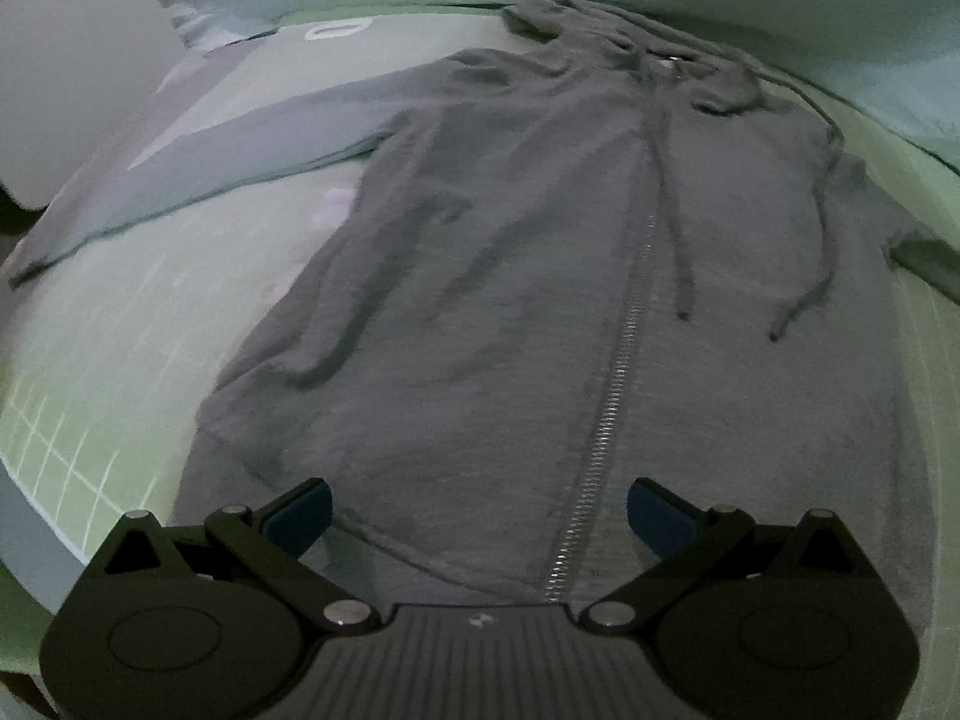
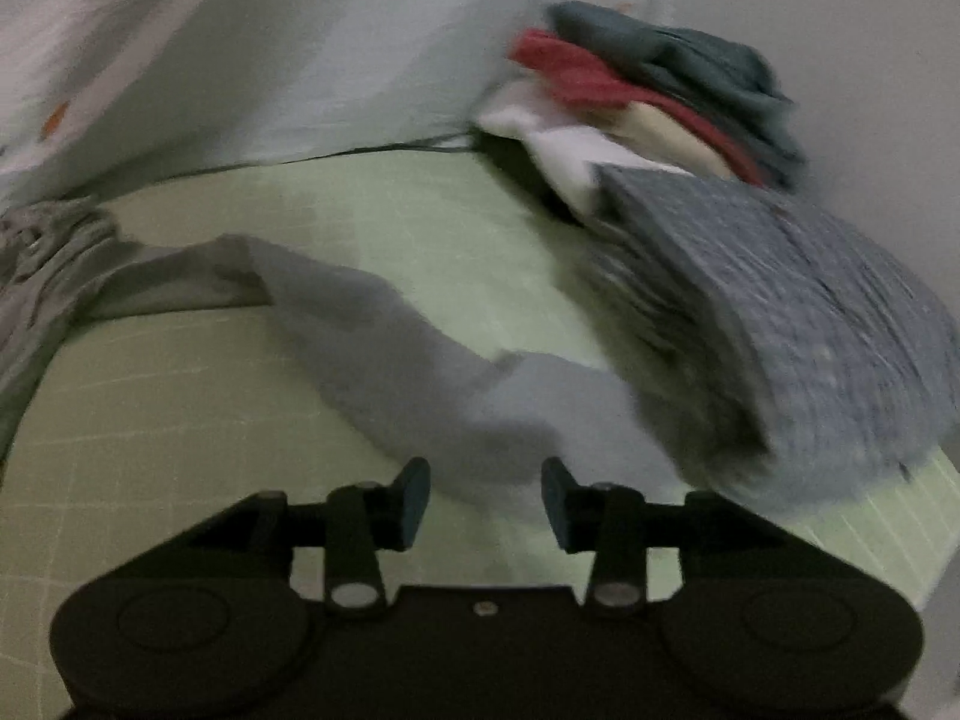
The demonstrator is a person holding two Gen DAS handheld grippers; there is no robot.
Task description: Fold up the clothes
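Observation:
A grey zip-up hoodie (image 1: 510, 276) lies flat on a pale green gridded mat (image 1: 120, 348), hood at the far end, zipper and drawstrings facing up, one sleeve stretched out to the left. My left gripper (image 1: 479, 516) hovers over the hem, open wide, with nothing between its blue pads. In the right wrist view the hoodie's other sleeve (image 2: 384, 348) runs across the mat (image 2: 150, 420) toward my right gripper (image 2: 485, 501). That gripper is open, its fingers apart just above the sleeve's cuff end, and the pads press on nothing.
A stack of folded clothes (image 2: 774, 324) sits on the mat's right side, with a red, white and dark green pile (image 2: 654, 90) behind it. Pale fabric (image 2: 300, 60) drapes along the back edge. The mat's edge (image 2: 888, 516) drops off at lower right.

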